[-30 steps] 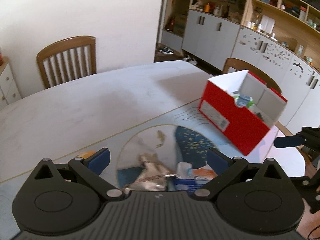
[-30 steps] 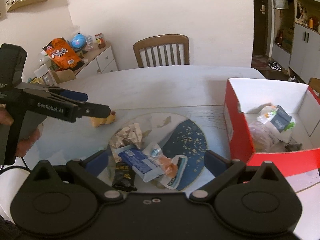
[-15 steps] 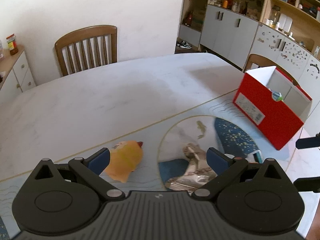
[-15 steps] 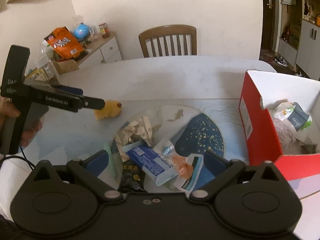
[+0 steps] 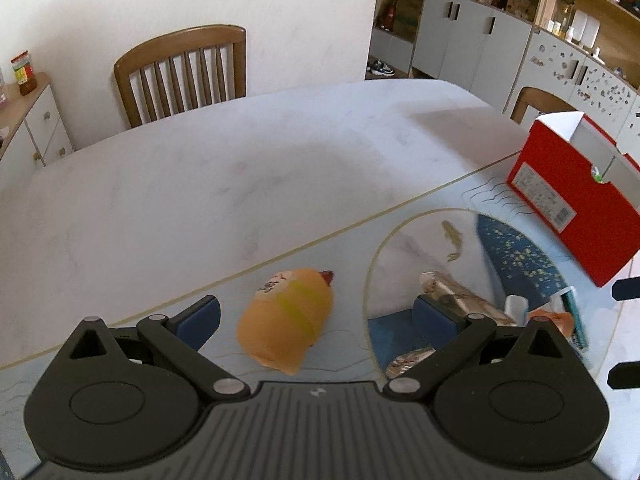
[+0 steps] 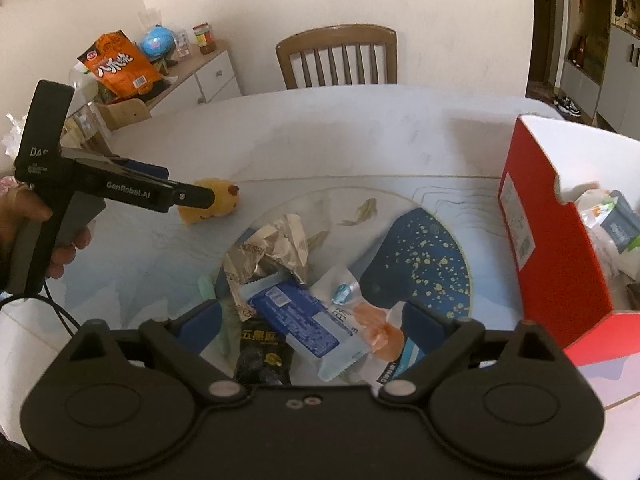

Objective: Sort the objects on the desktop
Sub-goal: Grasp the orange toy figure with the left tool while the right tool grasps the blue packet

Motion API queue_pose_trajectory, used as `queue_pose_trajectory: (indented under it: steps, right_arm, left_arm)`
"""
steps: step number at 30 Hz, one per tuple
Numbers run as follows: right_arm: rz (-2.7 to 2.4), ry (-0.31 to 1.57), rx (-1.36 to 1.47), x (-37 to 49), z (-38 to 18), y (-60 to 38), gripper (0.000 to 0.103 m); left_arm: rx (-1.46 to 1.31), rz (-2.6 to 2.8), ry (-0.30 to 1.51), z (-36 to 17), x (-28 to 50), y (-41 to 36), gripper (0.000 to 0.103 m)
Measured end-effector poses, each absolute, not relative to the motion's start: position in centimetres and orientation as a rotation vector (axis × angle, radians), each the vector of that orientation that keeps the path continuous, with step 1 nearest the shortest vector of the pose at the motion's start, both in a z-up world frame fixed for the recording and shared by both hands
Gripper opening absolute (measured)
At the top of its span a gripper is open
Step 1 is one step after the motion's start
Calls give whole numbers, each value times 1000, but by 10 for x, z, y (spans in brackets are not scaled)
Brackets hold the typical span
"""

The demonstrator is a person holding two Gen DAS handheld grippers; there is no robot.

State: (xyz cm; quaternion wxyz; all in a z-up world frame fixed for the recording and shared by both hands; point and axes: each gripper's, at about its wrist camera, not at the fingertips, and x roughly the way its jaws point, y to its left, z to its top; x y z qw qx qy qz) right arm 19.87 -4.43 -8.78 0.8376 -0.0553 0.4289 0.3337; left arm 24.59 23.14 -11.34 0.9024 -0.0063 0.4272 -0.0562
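One orange plush toy [image 5: 286,320] lying lengthwise, red tip pointing away, between wide-open left gripper [image 5: 316,316], untouched

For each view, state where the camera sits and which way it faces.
Left wrist: on the left gripper, looking down-forward past open fingers at the yellow toy.
Right wrist: on the right gripper, looking down-forward over the wrapper pile; the left hand and its gripper show.
Shared: toy, red box.
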Motion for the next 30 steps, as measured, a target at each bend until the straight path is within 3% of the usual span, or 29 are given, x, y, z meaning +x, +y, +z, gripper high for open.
queue_pose_trajectory:
  steps: [10, 30]
  right_arm:
    - [730, 967, -176, 208, -110, -26, 89]
    - [751, 1007, -246, 218, -129, -6, 65]
  left_arm:
    - [-3, -121, 916, -132, 259, 235, 103]
    - [-6, -109, 943, -154, 269, 242, 102]
